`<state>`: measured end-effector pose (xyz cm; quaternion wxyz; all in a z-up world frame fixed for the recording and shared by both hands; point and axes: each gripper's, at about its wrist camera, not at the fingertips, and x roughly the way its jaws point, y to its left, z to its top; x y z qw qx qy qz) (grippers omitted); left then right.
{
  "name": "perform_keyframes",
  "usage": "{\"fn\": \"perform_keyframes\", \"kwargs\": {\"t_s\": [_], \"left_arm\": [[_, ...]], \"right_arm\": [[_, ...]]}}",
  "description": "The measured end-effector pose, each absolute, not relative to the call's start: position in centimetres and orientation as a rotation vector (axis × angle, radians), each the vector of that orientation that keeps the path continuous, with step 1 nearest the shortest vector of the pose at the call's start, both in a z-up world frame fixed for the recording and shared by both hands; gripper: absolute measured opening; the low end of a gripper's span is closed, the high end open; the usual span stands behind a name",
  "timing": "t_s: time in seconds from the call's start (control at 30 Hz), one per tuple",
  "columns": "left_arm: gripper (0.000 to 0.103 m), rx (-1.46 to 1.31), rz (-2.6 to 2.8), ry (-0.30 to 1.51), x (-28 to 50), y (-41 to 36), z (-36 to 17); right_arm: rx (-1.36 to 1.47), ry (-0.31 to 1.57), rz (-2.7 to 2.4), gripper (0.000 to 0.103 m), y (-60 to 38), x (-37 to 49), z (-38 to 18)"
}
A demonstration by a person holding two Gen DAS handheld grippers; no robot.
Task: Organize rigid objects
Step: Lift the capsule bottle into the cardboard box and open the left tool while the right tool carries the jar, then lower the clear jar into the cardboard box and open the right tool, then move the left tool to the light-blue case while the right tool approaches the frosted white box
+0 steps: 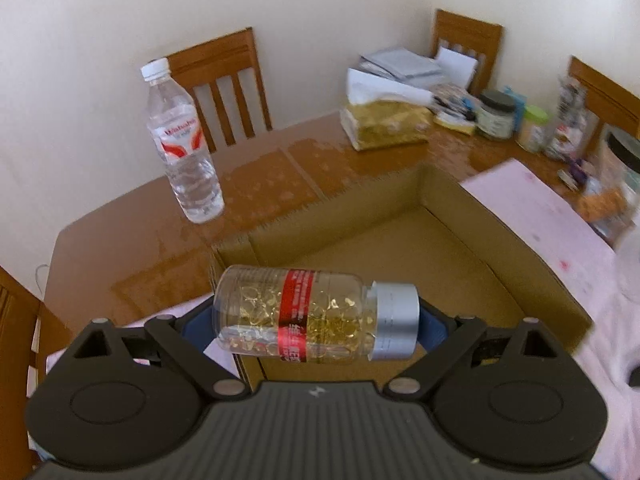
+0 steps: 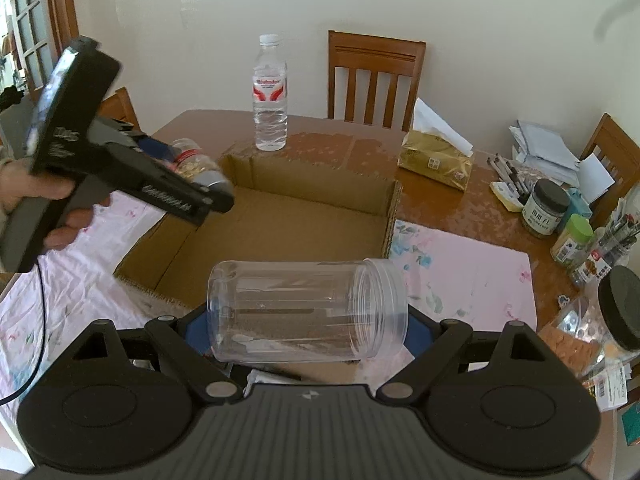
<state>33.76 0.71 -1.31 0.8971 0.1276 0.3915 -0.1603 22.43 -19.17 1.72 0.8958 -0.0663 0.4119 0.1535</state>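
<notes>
Pill bottle, lying sideways end to end in the left claw, hangs over the near edge of the cardboard box; the right claw is clamped likewise on a lidless clear jar just short of it. The box looks bare inside, so sorting seems barely begun. On the counter, a water bottle stands beyond the box; tissue pack and jars crowd the right side, none blocking either drop.
</notes>
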Motion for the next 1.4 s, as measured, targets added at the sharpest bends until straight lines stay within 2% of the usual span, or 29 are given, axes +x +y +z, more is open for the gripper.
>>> {"fn": "perform_keyframes", "kwargs": {"t_s": [0.27,0.9,0.93,1.0,1.4], "left_arm": [[0.097,0.21,-0.319,0.807,35.2,1.8,-2.0],[0.099,0.18,-0.214,0.823,28.1,6.5,0.3],[0.099,0.174,-0.214,0.824,27.9,6.7,0.3],[0.099,0.156,-0.219,0.823,27.5,7.0,0.3],[0.101,0.152,-0.219,0.824,25.9,7.5,-0.1]], "right_arm": [[-0.145,0.877,0.297,0.093,-18.6,24.3,1.5],[-0.139,0.925,0.299,0.093,-15.5,35.5,1.0],[-0.14,0.92,0.3,0.094,-15.2,36.1,0.9],[-0.153,0.911,0.3,0.103,-14.7,37.0,0.9],[-0.151,0.904,0.309,0.103,-15.2,33.9,1.2]]}}
